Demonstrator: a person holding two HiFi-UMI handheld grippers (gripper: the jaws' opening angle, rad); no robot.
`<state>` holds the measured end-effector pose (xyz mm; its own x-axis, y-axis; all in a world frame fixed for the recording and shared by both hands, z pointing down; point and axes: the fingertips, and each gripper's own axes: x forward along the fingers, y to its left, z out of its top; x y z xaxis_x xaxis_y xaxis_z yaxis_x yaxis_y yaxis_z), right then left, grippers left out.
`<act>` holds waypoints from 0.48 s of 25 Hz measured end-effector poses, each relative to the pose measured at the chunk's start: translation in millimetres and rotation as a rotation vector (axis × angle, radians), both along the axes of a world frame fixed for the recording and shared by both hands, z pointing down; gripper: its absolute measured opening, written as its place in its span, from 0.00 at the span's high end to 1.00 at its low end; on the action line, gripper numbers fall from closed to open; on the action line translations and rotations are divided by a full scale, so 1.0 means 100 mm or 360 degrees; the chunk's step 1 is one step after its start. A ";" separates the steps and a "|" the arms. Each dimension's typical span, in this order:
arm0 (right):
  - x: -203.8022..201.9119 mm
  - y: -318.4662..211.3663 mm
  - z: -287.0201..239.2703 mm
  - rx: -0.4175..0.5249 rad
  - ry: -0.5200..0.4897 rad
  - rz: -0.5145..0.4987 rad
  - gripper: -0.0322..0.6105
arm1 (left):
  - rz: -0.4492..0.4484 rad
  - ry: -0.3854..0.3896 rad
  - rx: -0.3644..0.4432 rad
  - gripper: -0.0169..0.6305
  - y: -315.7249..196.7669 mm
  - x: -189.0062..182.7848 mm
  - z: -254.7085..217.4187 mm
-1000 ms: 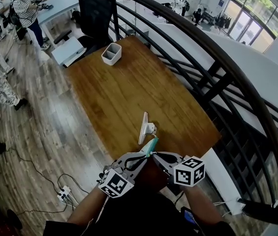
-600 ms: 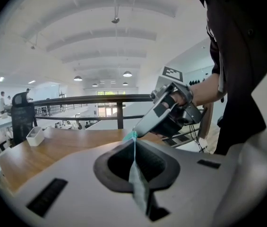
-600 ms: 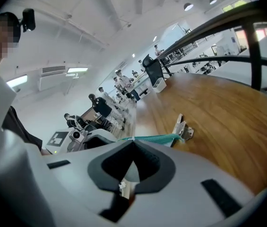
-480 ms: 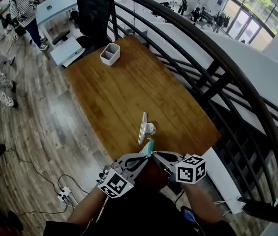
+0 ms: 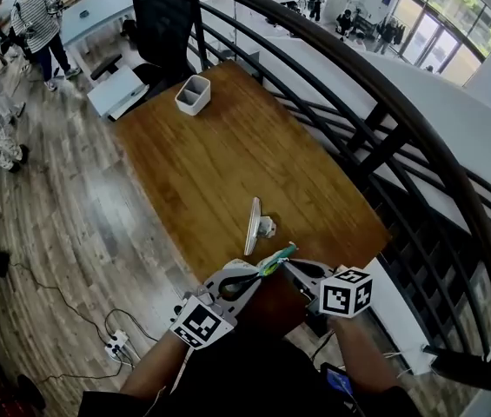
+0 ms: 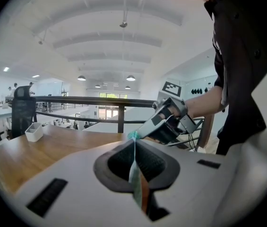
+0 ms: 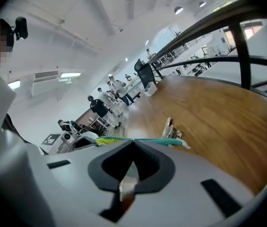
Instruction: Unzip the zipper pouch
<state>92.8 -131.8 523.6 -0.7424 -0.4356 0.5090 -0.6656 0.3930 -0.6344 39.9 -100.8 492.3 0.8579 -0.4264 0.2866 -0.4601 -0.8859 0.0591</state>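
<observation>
1. Teal and yellow-green, the zipper pouch hangs in the air between the two grippers, over the near edge of the wooden table and not resting on it.
2. Left gripper: its jaws are closed on one end of the pouch. In the left gripper view a thin strip of teal and orange fabric is pinched edge-on between them.
3. Right gripper: its jaws are also clamped together, on a small pale piece at the pouch's other end (I cannot tell whether it is the zip pull). The pouch's top edge runs as a taut line across the jaw tips in the right gripper view.
4. Both bare forearms come up from the bottom of the head view and converge, so the gripper tips nearly meet. Each gripper points away from the person and slightly downward, with the marker cubes outermost.
5. Just beyond the pouch, a thin white panel on a small stand sits upright on the table.
6. A white divided holder stands at the far end, well apart, and a black railing curves along the right side.
</observation>
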 end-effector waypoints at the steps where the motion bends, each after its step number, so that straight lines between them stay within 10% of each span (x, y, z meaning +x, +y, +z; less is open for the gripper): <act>1: 0.00 0.00 0.01 0.0007 0.0018 -0.0004 0.96 | 0.0004 -0.0011 0.0004 0.95 0.00 0.00 0.01; 12: 0.10 -0.06 0.12 0.0012 0.0110 0.0028 0.96 | 0.0021 -0.0041 0.0006 0.95 -0.02 -0.02 0.04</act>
<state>102.5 -137.5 535.4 -0.6980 -0.4520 0.5554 -0.7144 0.3856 -0.5840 37.5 -102.6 495.9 0.8557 -0.4165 0.3072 -0.4499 -0.8920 0.0439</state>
